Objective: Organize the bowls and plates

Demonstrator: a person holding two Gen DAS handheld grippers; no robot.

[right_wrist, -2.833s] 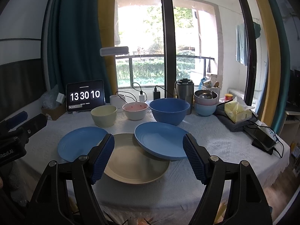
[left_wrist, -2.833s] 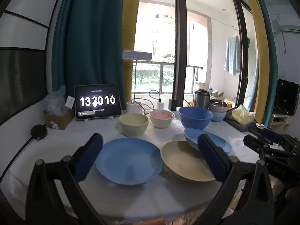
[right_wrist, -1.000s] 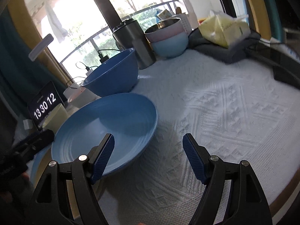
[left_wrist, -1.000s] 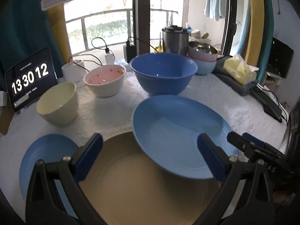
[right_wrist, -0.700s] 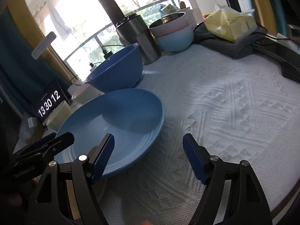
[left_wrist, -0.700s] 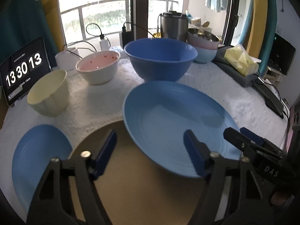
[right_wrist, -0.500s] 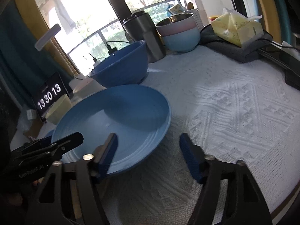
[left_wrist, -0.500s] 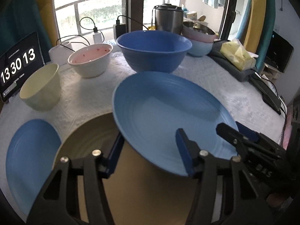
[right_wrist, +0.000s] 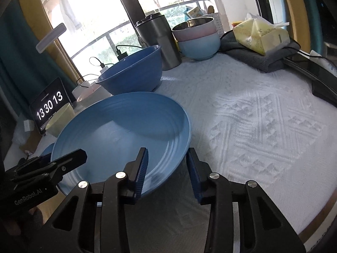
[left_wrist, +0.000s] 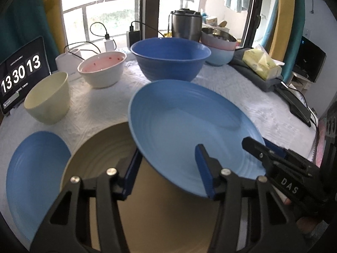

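Left gripper (left_wrist: 167, 168): nearest item in the left wrist view. Jaws have just been closing and stand astride the near rim of the light-blue plate (left_wrist: 185, 122), one pad under the rim, one over the well. Whether the pads press yet cannot be told.

Right gripper (right_wrist: 167, 168): at the same plate's right-hand near rim in the right wrist view. Jaws have just been closing, one pad inside the well, one outside. Grip likewise not confirmed.

Light-blue plate: ridged, tilted, its near-left edge overlapping the beige plate (left_wrist: 101, 156), the rest toward the white tablecloth (right_wrist: 263, 116).

Beige plate: large, flat on the cloth, directly beneath the left gripper.

Blue flat plate (left_wrist: 35, 168): left of the beige plate, lying alone.

Step in hand, as judged: two-handed pick-up of the light-blue plate for stacking. Next move calls for both sets of pads to seat firmly, then an even lift so the plate does not scrape the beige one below.

Middle row: cream bowl (left_wrist: 48, 97) at left, white bowl with pink inside (left_wrist: 103, 69), large dark-blue bowl (left_wrist: 170, 57) just beyond the held plate; the last stands closest to a forward path.

Far row: tablet clock (left_wrist: 21, 73), chargers and cables, steel canister (right_wrist: 160, 40), nested bowls (right_wrist: 198, 38), tissue pack (right_wrist: 261, 35) on a grey cloth, dark devices at far right.
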